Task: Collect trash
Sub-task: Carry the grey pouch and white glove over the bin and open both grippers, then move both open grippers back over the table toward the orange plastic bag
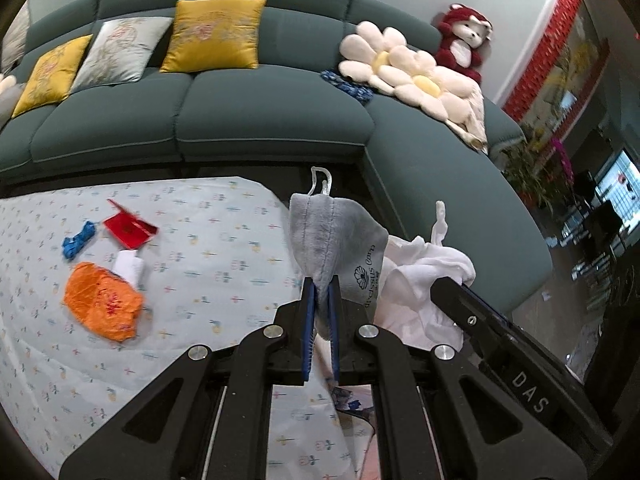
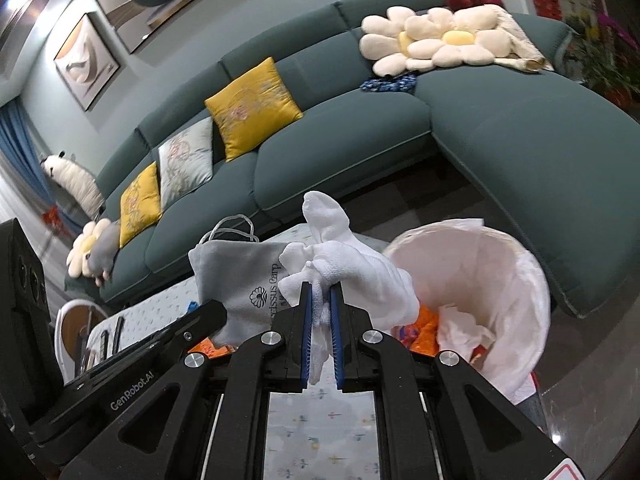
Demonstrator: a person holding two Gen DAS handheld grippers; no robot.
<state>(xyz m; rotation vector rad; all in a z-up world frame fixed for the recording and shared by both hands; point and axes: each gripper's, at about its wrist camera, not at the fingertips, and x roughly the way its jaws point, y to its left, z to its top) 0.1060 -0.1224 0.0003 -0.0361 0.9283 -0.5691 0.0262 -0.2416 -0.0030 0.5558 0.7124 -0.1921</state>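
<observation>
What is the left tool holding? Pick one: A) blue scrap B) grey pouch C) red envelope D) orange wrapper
B: the left tool is shut on the grey pouch, while the other three lie on the tablecloth.

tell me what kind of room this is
Most likely a home living room: a large teal sectional sofa with yellow throw pillows, a red plush bear on its back, and framed art on the wall.
</observation>
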